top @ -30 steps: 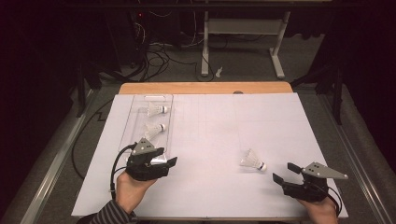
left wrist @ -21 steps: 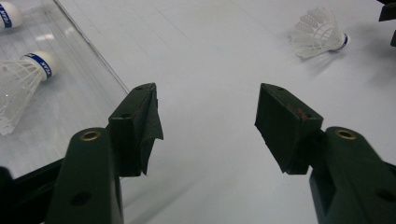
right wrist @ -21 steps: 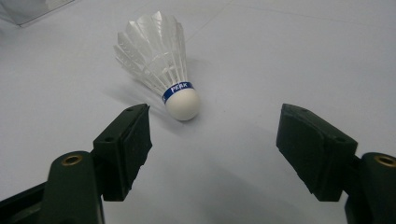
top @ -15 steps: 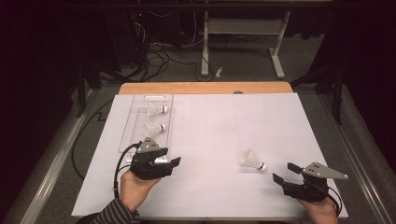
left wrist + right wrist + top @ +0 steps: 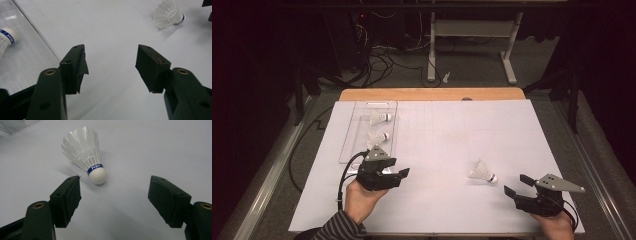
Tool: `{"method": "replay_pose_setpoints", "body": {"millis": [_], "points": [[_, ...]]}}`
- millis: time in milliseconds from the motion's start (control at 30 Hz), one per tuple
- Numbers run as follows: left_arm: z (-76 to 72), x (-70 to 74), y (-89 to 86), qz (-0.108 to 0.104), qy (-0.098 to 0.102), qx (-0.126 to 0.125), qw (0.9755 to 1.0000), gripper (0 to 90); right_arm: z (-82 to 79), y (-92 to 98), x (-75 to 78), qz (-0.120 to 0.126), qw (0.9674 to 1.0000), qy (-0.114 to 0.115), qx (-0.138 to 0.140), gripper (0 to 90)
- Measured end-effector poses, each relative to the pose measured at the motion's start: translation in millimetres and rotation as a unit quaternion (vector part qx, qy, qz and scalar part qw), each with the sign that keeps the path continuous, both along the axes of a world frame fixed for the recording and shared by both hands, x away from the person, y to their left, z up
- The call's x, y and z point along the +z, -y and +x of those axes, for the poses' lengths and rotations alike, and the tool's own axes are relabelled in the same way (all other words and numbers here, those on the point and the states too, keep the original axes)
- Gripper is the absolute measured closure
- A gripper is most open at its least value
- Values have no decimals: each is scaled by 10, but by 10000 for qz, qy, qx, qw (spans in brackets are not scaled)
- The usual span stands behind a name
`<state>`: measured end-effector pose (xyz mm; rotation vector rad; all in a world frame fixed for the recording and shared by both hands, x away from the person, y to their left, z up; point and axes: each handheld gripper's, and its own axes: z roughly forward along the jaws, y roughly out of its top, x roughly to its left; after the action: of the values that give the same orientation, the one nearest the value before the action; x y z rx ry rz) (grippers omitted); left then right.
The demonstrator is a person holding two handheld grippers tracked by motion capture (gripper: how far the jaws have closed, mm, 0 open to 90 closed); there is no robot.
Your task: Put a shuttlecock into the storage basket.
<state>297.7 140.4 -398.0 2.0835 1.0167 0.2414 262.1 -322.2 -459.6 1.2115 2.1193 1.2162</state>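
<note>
A white shuttlecock (image 5: pixel 482 172) with a blue band lies on its side on the white table, right of the middle. My right gripper (image 5: pixel 514 186) rests just right of it and is open; in the right gripper view the shuttlecock (image 5: pixel 85 152) lies a little beyond my right gripper (image 5: pixel 115 181), cork toward the jaws, nothing between them. My left gripper (image 5: pixel 399 172) is open and empty at the near end of a clear tray (image 5: pixel 357 142). The left gripper (image 5: pixel 111 53) faces bare table, with the shuttlecock (image 5: pixel 167 13) far off.
The clear tray (image 5: pixel 30 57) holds two more shuttlecocks (image 5: pixel 379 117) (image 5: pixel 377 136), one of which (image 5: pixel 5 38) lies at the left edge of the left gripper view. A wooden strip (image 5: pixel 432 94) borders the table's far edge. Cables and a stand's legs lie on the floor beyond.
My left gripper has edged slightly to the right along the tray's near end. The right gripper and the loose shuttlecock have stayed where they were.
</note>
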Motion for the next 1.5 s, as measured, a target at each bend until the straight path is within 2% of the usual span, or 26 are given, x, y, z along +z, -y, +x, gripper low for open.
{"method": "replay_pose_setpoints", "body": {"millis": [933, 1200, 1500], "points": [[147, 12, 243, -28, -162, -276, 9995, 434, -2, 2, -1, 1, 10000, -8, -6, 268], [186, 11, 337, 65, -207, -391, 9990, 434, -2, 4, -2, -5, 10000, -4, -3, 268], [223, 26, 389, 17, -255, -454, 9986, 434, -3, 2, -3, -4, 10000, -8, -1, 268]]}}
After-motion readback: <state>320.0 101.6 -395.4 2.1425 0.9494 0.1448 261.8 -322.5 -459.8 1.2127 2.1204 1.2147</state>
